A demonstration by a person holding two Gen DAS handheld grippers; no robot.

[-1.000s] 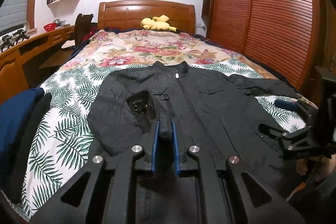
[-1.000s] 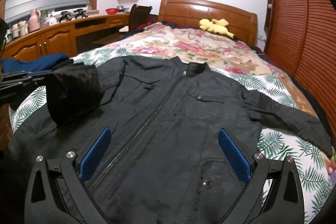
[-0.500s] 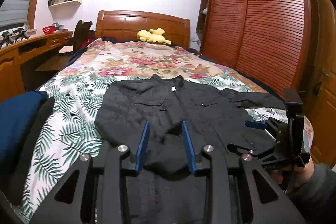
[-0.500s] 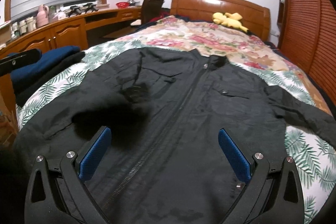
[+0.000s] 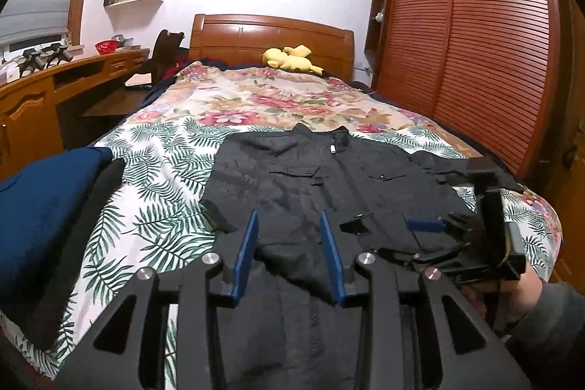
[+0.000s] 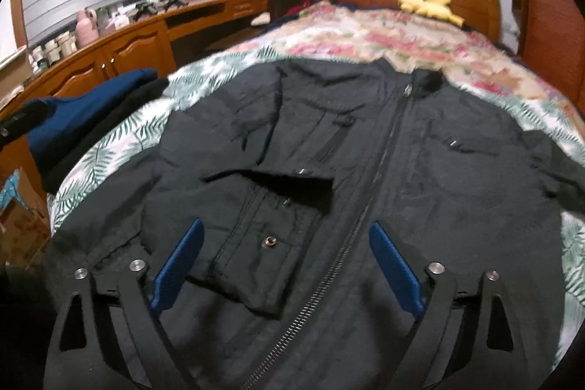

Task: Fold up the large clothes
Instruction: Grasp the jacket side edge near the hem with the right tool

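- Across the lower centre of both views, my black jacket lies zipped and front-up on the bed.
- A second ago my left gripper clenched the sleeve cuff; now its jaws have released, and the cuff rests across the chest.
- My right gripper hangs over the lower front, jaws closing on nothing yet; the other sleeve is unfolded.
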